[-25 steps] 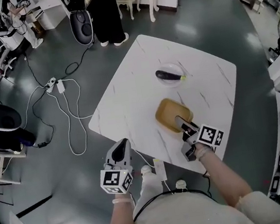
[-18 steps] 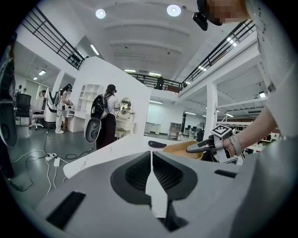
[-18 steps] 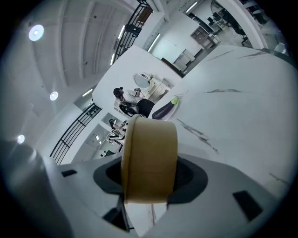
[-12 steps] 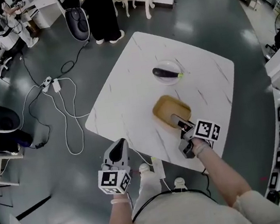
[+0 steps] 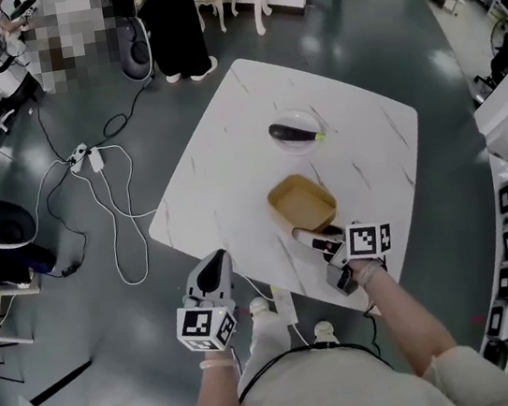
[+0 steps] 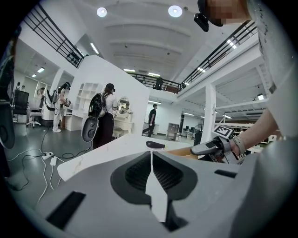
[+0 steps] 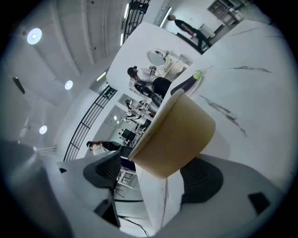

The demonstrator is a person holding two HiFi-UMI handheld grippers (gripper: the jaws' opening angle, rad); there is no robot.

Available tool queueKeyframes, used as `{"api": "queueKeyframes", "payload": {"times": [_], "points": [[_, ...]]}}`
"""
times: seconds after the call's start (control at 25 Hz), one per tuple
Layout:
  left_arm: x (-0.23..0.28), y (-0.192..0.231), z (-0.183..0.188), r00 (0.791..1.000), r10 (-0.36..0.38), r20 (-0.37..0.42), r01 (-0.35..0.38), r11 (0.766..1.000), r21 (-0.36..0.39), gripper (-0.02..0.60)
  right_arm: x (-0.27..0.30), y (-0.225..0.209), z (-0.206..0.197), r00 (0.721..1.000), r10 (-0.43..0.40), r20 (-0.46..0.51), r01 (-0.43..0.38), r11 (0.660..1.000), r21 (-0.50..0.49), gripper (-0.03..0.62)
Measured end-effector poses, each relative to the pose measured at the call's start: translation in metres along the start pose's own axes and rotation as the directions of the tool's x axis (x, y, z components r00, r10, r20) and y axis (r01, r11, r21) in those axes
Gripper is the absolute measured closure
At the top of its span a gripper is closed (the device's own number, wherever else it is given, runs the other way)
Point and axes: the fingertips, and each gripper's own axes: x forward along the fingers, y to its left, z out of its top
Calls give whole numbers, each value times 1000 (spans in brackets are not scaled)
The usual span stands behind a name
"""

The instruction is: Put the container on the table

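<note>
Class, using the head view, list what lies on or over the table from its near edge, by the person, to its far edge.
Right tongs, whose jaws have just been opening, with the next thing's corner between them → tan container → white plate bearing the eggplant.

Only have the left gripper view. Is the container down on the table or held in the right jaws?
Observer: Down. The head view shows the container sitting flat on the table, open side up.
Operator: Right jaws off it?
Observer: Yes. In the right gripper view the right gripper has just been opening its jaws. They stand wide, with the container's near corner between them and the pads off it.
Operator: Anything crowding it?
Observer: No. The eggplant lies on a white plate beyond it, with a clear gap between.
</note>
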Motion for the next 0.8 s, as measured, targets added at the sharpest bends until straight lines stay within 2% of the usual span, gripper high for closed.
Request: {"api": "queueKeyframes", "payload": {"times": [0.12,0.28,0.4,0.64,0.8], "points": [[3,-1,0,1000,-7,-7,7,1000,-7,566,2,6,-16,995,16,-96,-22,998,-59,197],[5,-4,-1,1000,-15,-8,15,1000,-8,566,4,3,-38,976,-12,-217,-20,989,-145,198],[6,-4,-1,1000,-15,-11,15,1000,-12,566,3,-1,-49,960,-26,-277,-19,987,-158,234],[2,-2,-1,1000,-3,-7,3,1000,-18,566,-4,-6,-57,959,-52,-279,13,990,-138,363],[2,-2,-1,1000,-4,-6,4,1000,-17,566,-6,-10,-61,954,-69,-291,31,991,-134,412]]}}
